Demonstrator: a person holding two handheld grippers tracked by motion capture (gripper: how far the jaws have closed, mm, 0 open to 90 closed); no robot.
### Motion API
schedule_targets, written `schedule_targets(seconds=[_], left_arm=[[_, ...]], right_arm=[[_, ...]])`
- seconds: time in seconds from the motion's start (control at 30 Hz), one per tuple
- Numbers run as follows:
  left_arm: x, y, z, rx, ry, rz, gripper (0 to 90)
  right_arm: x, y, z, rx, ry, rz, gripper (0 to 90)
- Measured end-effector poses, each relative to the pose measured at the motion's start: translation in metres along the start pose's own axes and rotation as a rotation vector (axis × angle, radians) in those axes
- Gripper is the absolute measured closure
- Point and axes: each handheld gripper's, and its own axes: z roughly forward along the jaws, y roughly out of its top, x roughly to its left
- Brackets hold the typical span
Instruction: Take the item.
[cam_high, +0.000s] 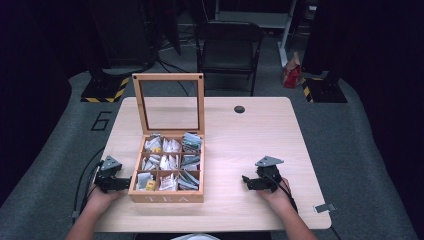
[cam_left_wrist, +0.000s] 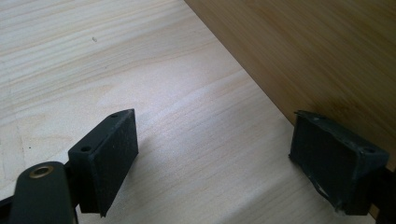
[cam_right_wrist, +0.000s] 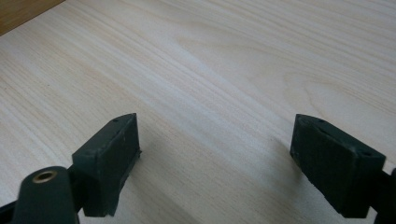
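A wooden tea box (cam_high: 168, 196) marked TEA stands near the table's front left, its glass-paned lid (cam_high: 169, 102) raised upright. Its compartments hold several tea bags (cam_high: 170, 165). My left gripper (cam_high: 120, 182) rests on the table just left of the box, open and holding nothing; in the left gripper view its jaws (cam_left_wrist: 215, 158) stand wide apart over bare wood, the box's side wall (cam_left_wrist: 317, 56) close at the right. My right gripper (cam_high: 248, 181) sits on the table to the right of the box, open and holding nothing, its jaws (cam_right_wrist: 215, 161) spread over bare tabletop.
The light wooden table (cam_high: 260, 140) has a cable hole (cam_high: 239, 109) at the back. A small metal clip (cam_high: 325, 207) lies near the front right corner. A black chair (cam_high: 229, 47) stands behind the table, a red bag (cam_high: 292, 72) on the floor beyond.
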Motion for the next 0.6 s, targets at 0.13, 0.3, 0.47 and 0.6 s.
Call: schedule_targets(seconds=[0.13,0.3,0.47,0.6], left_arm=[[0.0,-0.0001,0.0001,-0.001,0.001,0.0,14.8],[0.0,0.0,0.0,0.0,0.0,0.0,14.8],[0.0,0.0,0.0,0.0,0.0,0.001,14.8],[0.0,0.0,0.0,0.0,0.0,0.0,14.8]], right_arm=[[0.0005,0.0001,0.0001,0.0,-0.001,0.003,14.4],[0.0015,0.0001,0.0001,-0.002,-0.008,0.012,14.4],[0.0014,0.0,0.0001,-0.002,-0.008,0.011,14.7],[0.0016,-0.0002,-0.0004,-0.004,-0.006,0.009,15.9]])
